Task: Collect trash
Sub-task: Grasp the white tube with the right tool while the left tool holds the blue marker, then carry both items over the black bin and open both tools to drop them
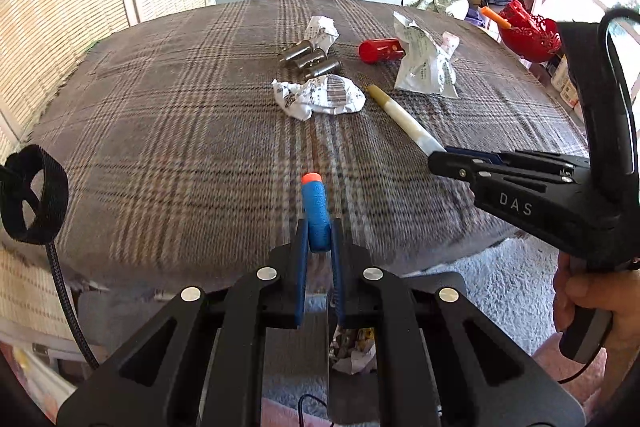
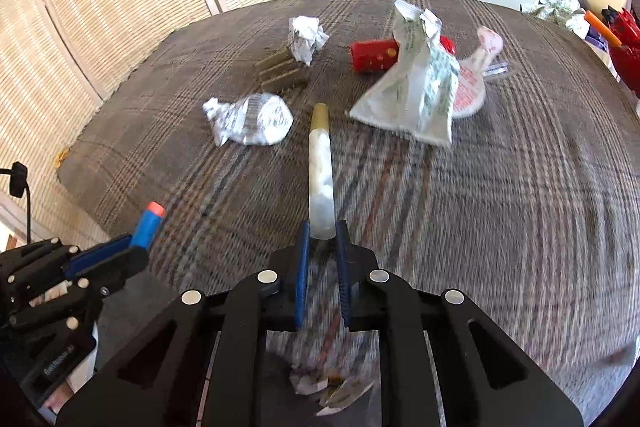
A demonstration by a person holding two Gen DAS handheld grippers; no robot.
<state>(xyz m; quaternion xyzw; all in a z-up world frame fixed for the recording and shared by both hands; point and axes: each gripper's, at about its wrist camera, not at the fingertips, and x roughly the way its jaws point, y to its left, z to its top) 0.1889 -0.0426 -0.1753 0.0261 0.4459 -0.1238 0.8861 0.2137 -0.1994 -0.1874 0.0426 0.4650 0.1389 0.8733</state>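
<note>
Clamped between the blue pads of the left gripper [image 1: 320,239]: a blue foam dart [image 1: 316,215], orange tip forward, long axis running straight out along the fingers. Clenched likewise in the right gripper [image 2: 322,239]: a pale tube with a tan cap [image 2: 320,163], gripped at its near end, cap pointing away toward the middle of the plaid-covered table [image 1: 160,147]. Both loads lifted off the cloth, by the look of it, and both hanging near the table's front edge (motion blur on the weave, so exact height hard to call).

Below and between each pair of fingers, down past the edge: crumpled paper scraps [image 2: 332,387], presumably the collecting spot, lying nearly straight under the jaws rather than ahead of them. So the coming move likely turns on drawing back and dropping, not reaching forward.

Further out, well apart from either grip: a crumpled barcode wrapper [image 1: 320,95] almost dead ahead of the left gripper, a small paper ball [image 1: 322,31] beyond three metal cylinders [image 1: 310,61], and a white torn pouch [image 2: 416,95] leaning against a red container [image 2: 372,55], ahead and to the right of the right gripper. Wrapper nearer the left hand, pouch nearer the right.
</note>
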